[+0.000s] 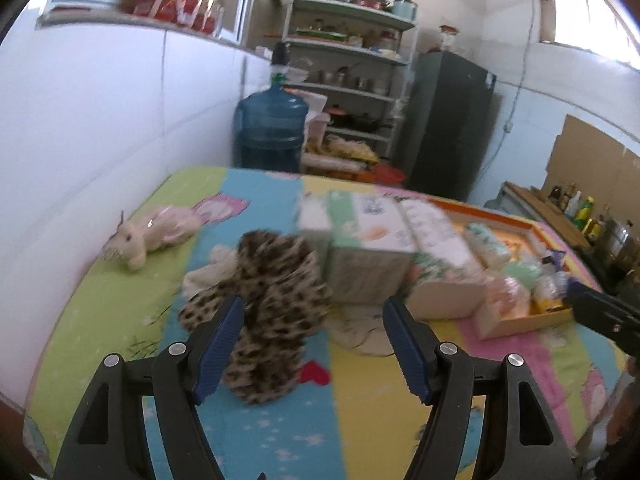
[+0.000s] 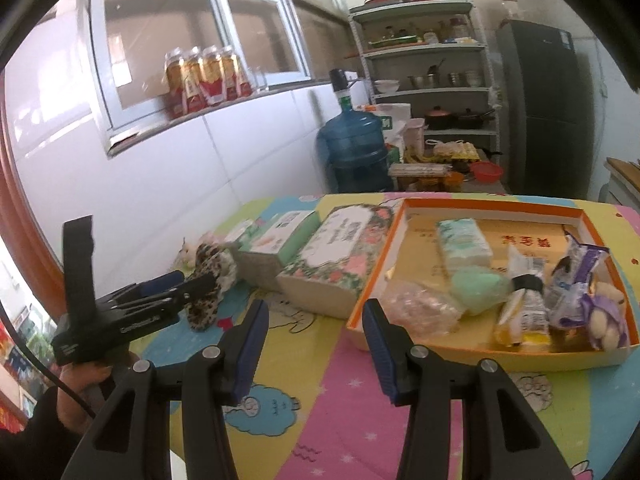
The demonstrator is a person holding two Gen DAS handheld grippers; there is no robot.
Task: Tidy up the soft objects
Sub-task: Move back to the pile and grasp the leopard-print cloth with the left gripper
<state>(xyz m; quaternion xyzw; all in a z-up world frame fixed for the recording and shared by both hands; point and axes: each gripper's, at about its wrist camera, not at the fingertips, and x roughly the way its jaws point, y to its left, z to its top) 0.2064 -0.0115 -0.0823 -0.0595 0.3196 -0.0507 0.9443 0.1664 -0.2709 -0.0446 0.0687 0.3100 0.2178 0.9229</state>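
Note:
A leopard-print plush piece (image 1: pixel 272 300) lies on the colourful bed cover, on top of a cream cloth (image 1: pixel 360 328). My left gripper (image 1: pixel 314 320) hovers just short of it, open, with the plush showing between the blue pads and touching neither. In the right wrist view the left gripper (image 2: pixel 192 280), held by a hand, points at the same plush piece (image 2: pixel 212 280). A pale plush bunny (image 1: pixel 148 236) lies near the wall. My right gripper (image 2: pixel 316 320) is open and empty before the orange tray (image 2: pixel 480 354), which holds a tissue pack (image 2: pixel 460 240), a green soft lump (image 2: pixel 480 284) and a bagged plush toy (image 2: pixel 600 312).
Two tissue boxes (image 1: pixel 360 240) (image 1: pixel 440 256) stand between the leopard plush and the tray. A white wall runs along the left of the bed. Behind the bed are a blue water jug (image 1: pixel 272 128), a shelf rack (image 1: pixel 352 72) and a dark fridge (image 1: pixel 448 128).

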